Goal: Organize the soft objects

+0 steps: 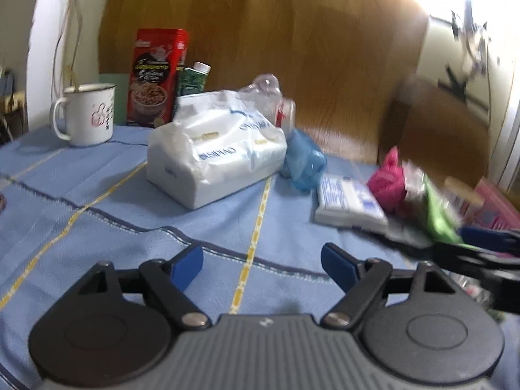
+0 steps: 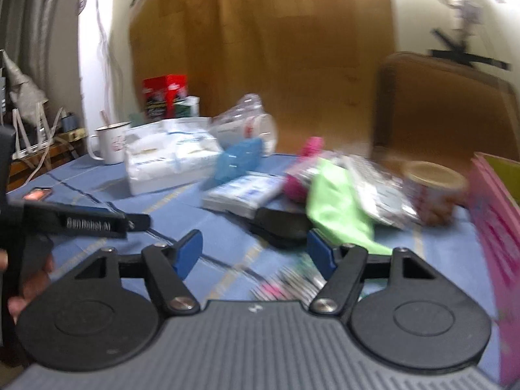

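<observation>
Blue cloth, yellow-lined, covers the tabletop (image 1: 97,178); all items below rest on it.

Soft goods, far centre: large tissue pack (image 1: 214,149) in clear wrap, lying flat; crumpled blue bag (image 1: 304,162) touching its right end; clear crumpled plastic (image 1: 265,89) behind it.

Soft goods, right cluster: small tissue pack (image 1: 349,201), flat; pink bundle (image 1: 388,182) just beside it; green cloth (image 2: 334,208) draped against the pink bundle; silvery wrapper (image 2: 380,188) overlapping the green cloth. Edges here are blurred.

Other stock: mug (image 1: 87,113) at far left; red box (image 1: 156,74) and a green carton (image 1: 191,81) behind the large pack; brown cup (image 2: 432,185) and pink box (image 2: 497,227) at far right; dark flat object (image 2: 282,224) near the green cloth, kind unclear.

Left tongs (image 1: 261,261): spread wide, holding nothing, low over bare cloth, aimed toward the large pack.

Right tongs (image 2: 255,248): spread wide, holding nothing, close in front of the green cloth.

Step in hand, as judged: approach; nothing gathered, no sorted pile apparent.

Next move, as judged: right tongs advance onto the green cloth and pinch a fold clear of the wrapper; limp fabric may drag neighbours along.
</observation>
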Available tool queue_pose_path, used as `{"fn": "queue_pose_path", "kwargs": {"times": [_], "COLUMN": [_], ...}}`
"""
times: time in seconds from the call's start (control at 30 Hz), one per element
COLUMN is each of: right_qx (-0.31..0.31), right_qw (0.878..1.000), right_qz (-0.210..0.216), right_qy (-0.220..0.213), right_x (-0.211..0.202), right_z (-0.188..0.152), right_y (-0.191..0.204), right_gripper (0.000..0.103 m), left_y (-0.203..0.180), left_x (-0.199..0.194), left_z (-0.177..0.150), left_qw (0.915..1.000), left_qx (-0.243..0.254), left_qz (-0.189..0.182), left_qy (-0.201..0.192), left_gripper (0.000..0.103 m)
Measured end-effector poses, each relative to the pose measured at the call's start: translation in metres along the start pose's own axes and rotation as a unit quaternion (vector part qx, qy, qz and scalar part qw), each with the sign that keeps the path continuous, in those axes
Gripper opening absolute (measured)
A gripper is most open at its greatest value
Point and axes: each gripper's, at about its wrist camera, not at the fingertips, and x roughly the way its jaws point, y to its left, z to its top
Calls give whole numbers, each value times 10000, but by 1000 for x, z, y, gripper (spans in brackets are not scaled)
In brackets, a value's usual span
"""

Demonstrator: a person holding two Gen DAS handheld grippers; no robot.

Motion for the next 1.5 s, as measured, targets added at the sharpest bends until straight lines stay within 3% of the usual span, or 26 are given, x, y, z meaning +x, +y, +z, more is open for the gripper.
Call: {"fn": "queue_pose_path", "kwargs": {"times": [0.13,0.23,0.33,0.4,0.5,0.6,0.93,1.07,1.13,1.17,1.2,1.33,1.5], "right_qx": [-388,-652,-860,-941,-1082,-1177,-1490,-1217,-967,-878,-809,-763,-749], "right_qw": [9985,9945,9918,9907,9900,9898,9815,9843,9867,9878,9890,9893,9883], "right_qz": [-61,-202,-300,-274,-293,-205,881,999,1026,1013,976,1023,1059], "right_qy": [394,793,899,947,861,781,816,796,806,797,757,710,797], "right_x": [48,84,104,107,100,83,-15,-37,-42,-44,-46,-43,-29], "right_z": [19,22,21,22,19,14,-33,-42,-44,-45,-45,-43,-44], "right_y": [14,20,25,28,34,43,57,50,44,40,37,34,33], "right_gripper": [73,68,49,29,15,10,10,12,26,45,57,57,67], "left_y": [23,32,32,31,29,29,26,18,15,14,14,8,-7], "left_x": [-1,0,0,-2,-3,-3,2,3,2,2,1,0,5], "left_z": [3,4,3,2,2,3,4,3,2,2,1,3,4], "left_qw": [9972,9947,9949,9955,9961,9960,9952,9957,9950,9945,9936,9884,9830], "left_qx": [-715,-952,-929,-857,-787,-792,-710,-478,-435,-464,-520,-698,-660], "left_qz": [-237,-387,-391,-404,-407,-421,-645,-720,-801,-830,-885,-1149,-1403], "left_qy": [-9,22,29,-3,-59,-43,193,319,410,437,482,706,985], "left_gripper": [82,82,83,84,84,84,84,87,87,87,87,87,87]}}
